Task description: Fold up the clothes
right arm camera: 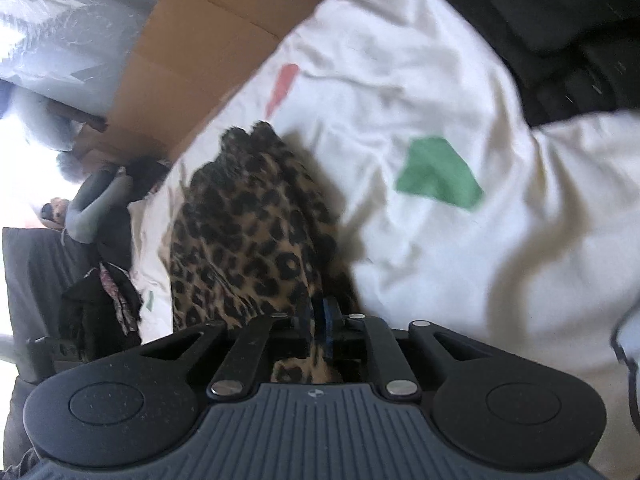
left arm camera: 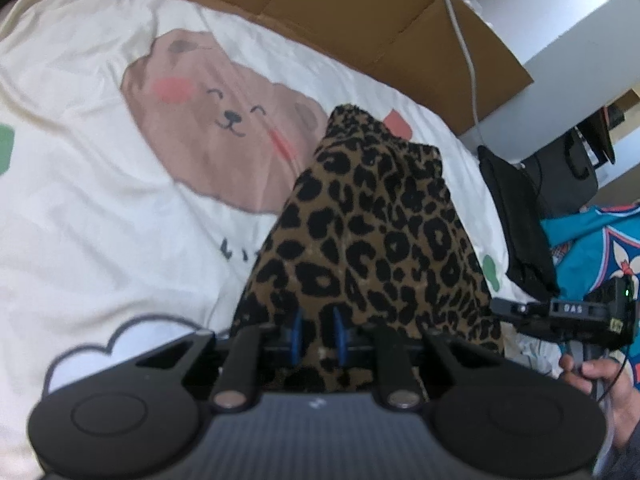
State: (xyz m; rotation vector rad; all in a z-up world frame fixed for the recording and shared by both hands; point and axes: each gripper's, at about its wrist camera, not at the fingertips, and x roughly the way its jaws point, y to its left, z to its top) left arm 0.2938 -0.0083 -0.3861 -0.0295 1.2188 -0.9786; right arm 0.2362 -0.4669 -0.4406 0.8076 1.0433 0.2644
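A leopard-print garment point(left arm camera: 372, 216) hangs bunched and stretches away over the white bear-print bed cover point(left arm camera: 100, 200). My left gripper point(left arm camera: 318, 334) is shut on its near edge, with cloth pinched between the blue pads point(left arm camera: 297, 334). In the right wrist view the same leopard-print garment point(right arm camera: 240, 232) runs forward from my right gripper point(right arm camera: 318, 318), which is shut on a fold of it. The right gripper's body point(left arm camera: 576, 312), held by a hand point(left arm camera: 600, 380), shows at the right of the left wrist view, beside the garment's edge.
Flattened cardboard point(left arm camera: 360, 12) lies behind the bed with a white cable point(left arm camera: 464, 48) over it. A black garment point(left arm camera: 516, 216) and a teal patterned cloth point(left arm camera: 592, 236) lie at the right. Dark clothes point(right arm camera: 100, 304) pile at the left of the right wrist view.
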